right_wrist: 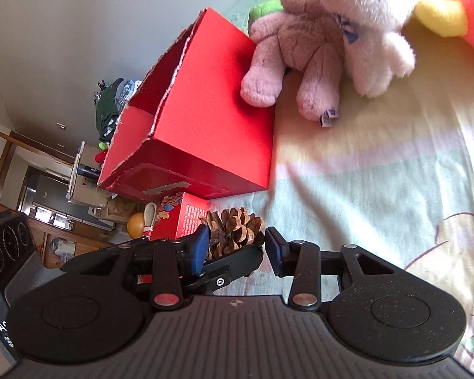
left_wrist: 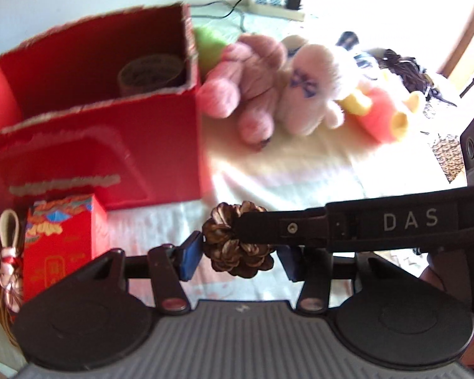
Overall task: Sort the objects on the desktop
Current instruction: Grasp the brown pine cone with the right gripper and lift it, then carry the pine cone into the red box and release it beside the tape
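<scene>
A brown pine cone sits between the blue pads of both grippers. My left gripper is shut on it, one pad at each side. My right gripper comes in crosswise and is closed to the cone's width. Its black finger lies across the cone's top in the left wrist view. One left finger shows under the cone in the right wrist view. A torn, open-topped red box stands just beyond, with a tape roll inside.
A small red printed carton and a tasselled charm lie left of the cone. A pink plush bear, a white plush and a red-and-yellow plush lie right of the box on the pale cloth. A power strip is at the back.
</scene>
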Demonstrator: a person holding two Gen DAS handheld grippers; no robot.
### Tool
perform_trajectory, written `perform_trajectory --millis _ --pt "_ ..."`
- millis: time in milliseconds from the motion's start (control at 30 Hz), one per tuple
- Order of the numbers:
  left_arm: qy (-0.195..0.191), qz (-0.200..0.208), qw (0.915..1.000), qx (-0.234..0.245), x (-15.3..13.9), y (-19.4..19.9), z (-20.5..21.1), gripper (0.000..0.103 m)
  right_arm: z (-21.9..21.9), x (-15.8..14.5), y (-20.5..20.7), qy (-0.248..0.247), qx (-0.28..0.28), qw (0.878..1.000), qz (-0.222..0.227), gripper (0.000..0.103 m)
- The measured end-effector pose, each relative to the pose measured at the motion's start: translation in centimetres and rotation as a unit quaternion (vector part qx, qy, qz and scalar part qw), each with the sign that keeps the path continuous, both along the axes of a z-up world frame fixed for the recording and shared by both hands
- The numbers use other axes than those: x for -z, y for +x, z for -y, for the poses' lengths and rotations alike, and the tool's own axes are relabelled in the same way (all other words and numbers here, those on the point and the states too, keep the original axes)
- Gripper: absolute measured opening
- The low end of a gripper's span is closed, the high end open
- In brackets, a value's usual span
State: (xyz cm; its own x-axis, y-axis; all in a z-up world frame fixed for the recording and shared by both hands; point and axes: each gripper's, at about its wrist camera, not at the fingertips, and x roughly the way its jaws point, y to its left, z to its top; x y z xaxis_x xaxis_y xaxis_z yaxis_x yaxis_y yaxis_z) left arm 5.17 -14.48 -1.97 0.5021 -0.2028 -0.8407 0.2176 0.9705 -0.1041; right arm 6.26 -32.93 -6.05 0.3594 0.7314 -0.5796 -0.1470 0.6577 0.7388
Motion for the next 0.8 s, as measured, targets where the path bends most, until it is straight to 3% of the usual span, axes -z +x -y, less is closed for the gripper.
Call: perform_trajectory --millis 267,400,600,800 --pt "0.005 0.092 0.9946 0.049 -6.3 -0.2 1.8 0.05 0.8 -5.7 0.1 -0.005 0.024 0.996 0.087 0.043" --pt "0.005 0.127 0.99 0.061 -9.7 1.3 0.2 0.05 -2.0 -8.9 1.5 -0.022 0.011 0.99 0.139 0.043" --pt "0.005 0.131 0.989 0.068 -12.0 5.1 -3.8 0.049 -5.5 -11.4 5.3 -0.058 -0.019 0.984 0.165 0.043" --pt "-0.015 0.088 0.9927 0.081 -11.6 8.8 -8.3 0.049 -8.5 -11.8 8.5 -0.089 -0.047 0.986 0.136 0.042"
